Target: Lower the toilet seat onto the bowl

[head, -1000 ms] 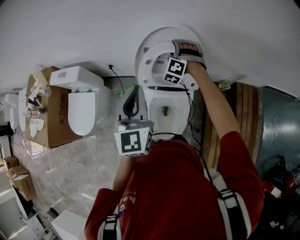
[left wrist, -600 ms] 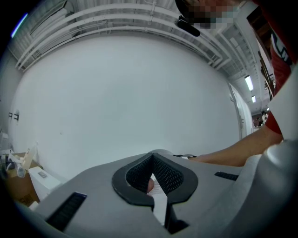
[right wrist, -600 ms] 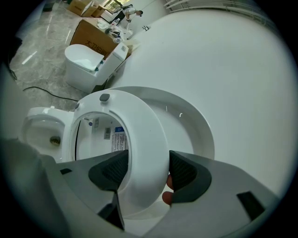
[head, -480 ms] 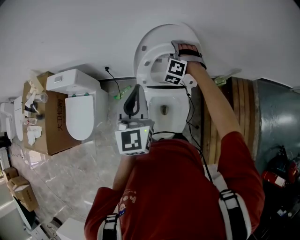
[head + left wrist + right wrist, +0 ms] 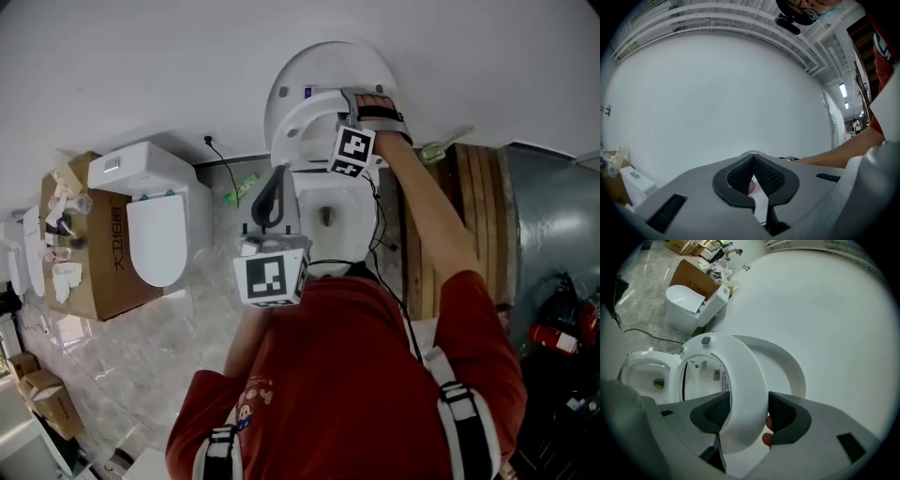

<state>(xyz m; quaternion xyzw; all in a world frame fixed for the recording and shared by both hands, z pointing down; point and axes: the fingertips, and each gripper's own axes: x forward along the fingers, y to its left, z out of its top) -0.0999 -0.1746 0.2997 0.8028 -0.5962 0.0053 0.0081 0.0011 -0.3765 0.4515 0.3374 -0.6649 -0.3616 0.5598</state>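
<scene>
A white toilet stands against the wall, its lid (image 5: 328, 66) upright and its bowl (image 5: 328, 211) uncovered. The seat ring (image 5: 291, 122) is raised and tilted a little off the lid. My right gripper (image 5: 339, 127) is shut on the top rim of the ring. In the right gripper view the seat (image 5: 740, 376) sits clamped between the two pads of the right gripper (image 5: 747, 413), with the lid (image 5: 790, 366) behind it and the bowl (image 5: 647, 373) below left. My left gripper (image 5: 272, 183) hovers over the bowl's front, shut and empty. In its own view the left gripper (image 5: 753, 158) faces the bare wall.
A second white toilet (image 5: 159, 220) stands to the left beside a cardboard box (image 5: 89, 253). A green bottle (image 5: 239, 187) and a black cable (image 5: 220, 155) lie on the floor between the toilets. Wooden boards (image 5: 469, 225) stand right of the bowl.
The seat ring has tipped slightly forward away from the lid, with the right gripper still on its rim. The left gripper has hardly moved.
</scene>
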